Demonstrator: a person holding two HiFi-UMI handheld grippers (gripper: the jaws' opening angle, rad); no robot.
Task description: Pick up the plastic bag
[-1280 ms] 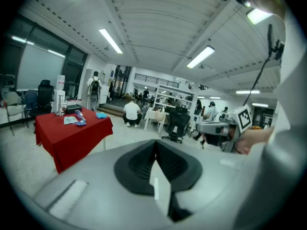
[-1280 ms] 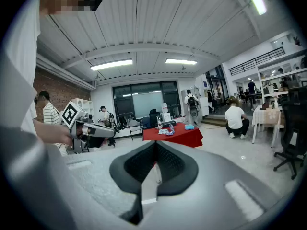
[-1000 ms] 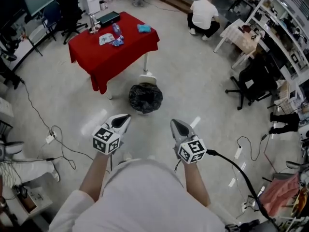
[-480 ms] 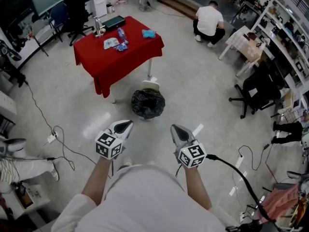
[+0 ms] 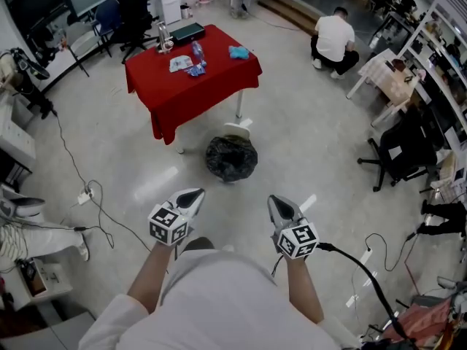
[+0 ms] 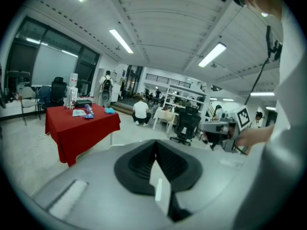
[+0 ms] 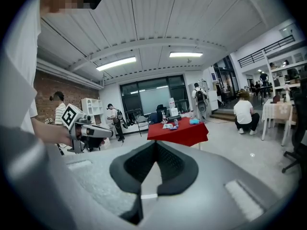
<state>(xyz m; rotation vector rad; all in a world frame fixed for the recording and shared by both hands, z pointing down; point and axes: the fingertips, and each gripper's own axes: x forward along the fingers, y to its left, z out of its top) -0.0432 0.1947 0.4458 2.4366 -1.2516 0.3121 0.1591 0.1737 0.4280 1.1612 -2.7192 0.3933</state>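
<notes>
A black plastic bag [image 5: 230, 158] sits bunched on the grey floor, just in front of the red-clothed table [image 5: 193, 79]. Both grippers are held out at waist height, short of the bag and above the floor. My left gripper [image 5: 195, 193] points toward the bag's left side and is shut with nothing in it. My right gripper [image 5: 276, 202] points toward the bag's right side, also shut and empty. In the left gripper view the shut jaws [image 6: 155, 152] aim past the table [image 6: 81, 123], and the bag is hidden. The right gripper view [image 7: 154, 150] does not show it either.
Bottles and small items lie on the table. A white object [image 5: 237, 128] lies on the floor behind the bag. A person crouches at the back right [image 5: 336, 39]. Office chairs [image 5: 398, 148], desks and shelves line the right side. Cables [image 5: 95, 203] trail over the floor at left.
The bag and the table have shifted right and lower in the head view, so they stand a little nearer. Both grippers have stayed shut and side by side.
</notes>
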